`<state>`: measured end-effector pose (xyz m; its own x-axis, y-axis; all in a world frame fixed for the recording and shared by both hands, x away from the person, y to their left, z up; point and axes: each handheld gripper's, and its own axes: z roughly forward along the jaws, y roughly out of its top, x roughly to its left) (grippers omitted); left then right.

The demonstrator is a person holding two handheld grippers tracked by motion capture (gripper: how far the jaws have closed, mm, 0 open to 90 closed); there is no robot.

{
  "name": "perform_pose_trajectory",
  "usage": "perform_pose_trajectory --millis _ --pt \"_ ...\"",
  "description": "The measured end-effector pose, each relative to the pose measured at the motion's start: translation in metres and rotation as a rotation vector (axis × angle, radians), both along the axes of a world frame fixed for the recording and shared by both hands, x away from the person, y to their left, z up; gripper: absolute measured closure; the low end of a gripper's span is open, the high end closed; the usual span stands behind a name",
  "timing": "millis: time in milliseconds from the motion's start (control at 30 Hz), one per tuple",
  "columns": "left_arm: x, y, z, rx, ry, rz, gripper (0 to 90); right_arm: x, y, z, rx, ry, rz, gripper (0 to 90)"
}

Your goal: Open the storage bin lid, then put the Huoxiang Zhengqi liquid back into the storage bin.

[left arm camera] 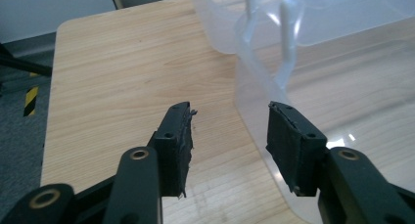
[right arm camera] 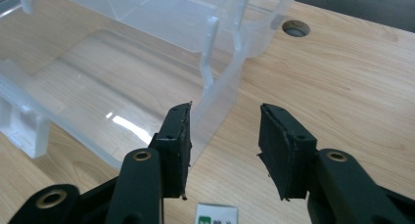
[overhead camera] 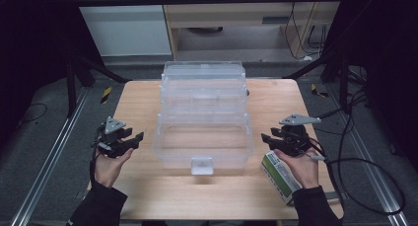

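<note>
The clear plastic box stood mid-counter, its trays stepped open, long axis running away from the person. The left claw and right claw flanked its front tray, each just beside a side wall, both spread and pinching nothing. A small green-and-white carton lay beneath the right hand, nearest that claw.

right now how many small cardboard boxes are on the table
1. A green and white cardboard box lies near the wooden table's front right corner, right of the clear plastic tiered storage box, partly under the person's right hand. Others could be hidden behind it.
</note>
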<state>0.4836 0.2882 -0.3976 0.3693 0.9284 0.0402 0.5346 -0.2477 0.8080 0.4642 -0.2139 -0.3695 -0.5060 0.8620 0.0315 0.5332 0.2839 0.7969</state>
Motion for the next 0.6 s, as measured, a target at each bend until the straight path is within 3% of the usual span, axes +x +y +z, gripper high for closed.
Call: perform_pose_trajectory --millis 167,333,600 --pt "0.004 0.008 -0.006 0.036 0.014 0.033 48.3 -0.004 -0.007 0.006 -0.019 0.028 -0.012 50.3" --pt "0.007 0.014 -0.011 0.041 0.042 0.049 47.5 -0.008 -0.010 0.010 -0.046 0.047 -0.005 46.3" --pt "0.007 0.023 -0.013 0.049 0.050 0.061 45.0 -0.010 -0.009 0.009 -0.085 0.096 0.011 42.7"
